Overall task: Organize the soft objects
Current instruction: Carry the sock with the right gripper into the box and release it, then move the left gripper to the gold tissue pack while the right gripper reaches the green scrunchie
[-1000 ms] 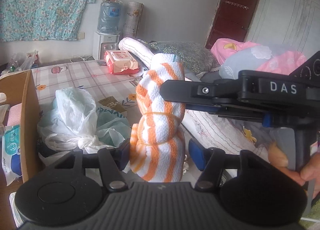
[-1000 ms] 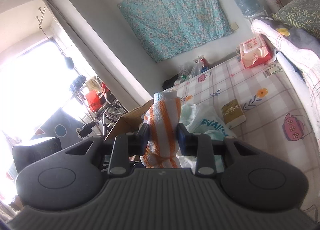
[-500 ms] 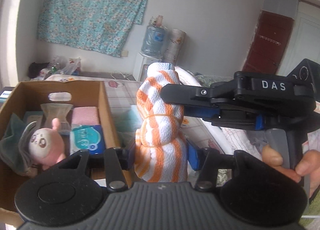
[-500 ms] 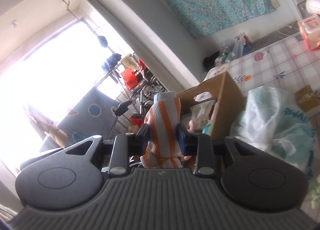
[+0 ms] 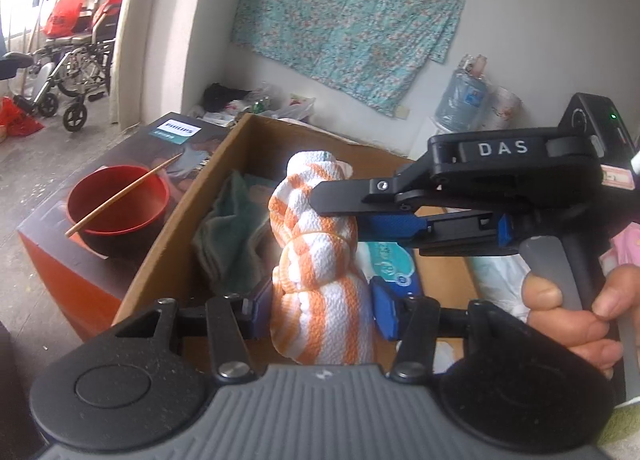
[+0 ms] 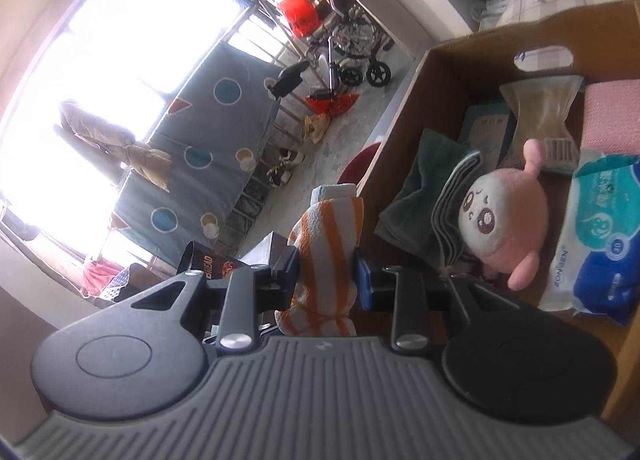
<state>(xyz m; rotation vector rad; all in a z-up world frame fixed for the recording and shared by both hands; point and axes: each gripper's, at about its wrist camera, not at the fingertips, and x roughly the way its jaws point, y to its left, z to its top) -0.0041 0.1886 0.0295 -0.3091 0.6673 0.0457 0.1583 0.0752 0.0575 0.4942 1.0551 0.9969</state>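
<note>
Gripping the orange-striped towel roll [image 5: 320, 260] over the cardboard box [image 5: 176, 260], your right tongs [image 6: 326, 272] pinch it tight; your left tongs [image 5: 320, 312] bracket its lower end, pads apparently just touching.

Towel [image 5: 320, 260]: orange-and-white striped, rolled and bound, upright between left gripper [image 5: 320, 308] pads, its upper part clamped by right gripper [image 6: 326, 280]. Box [image 5: 192, 236]: open cardboard, beyond the fingers, holding green cloth [image 5: 228, 236], plush [image 6: 500, 219], wipes [image 6: 600, 236].
</note>
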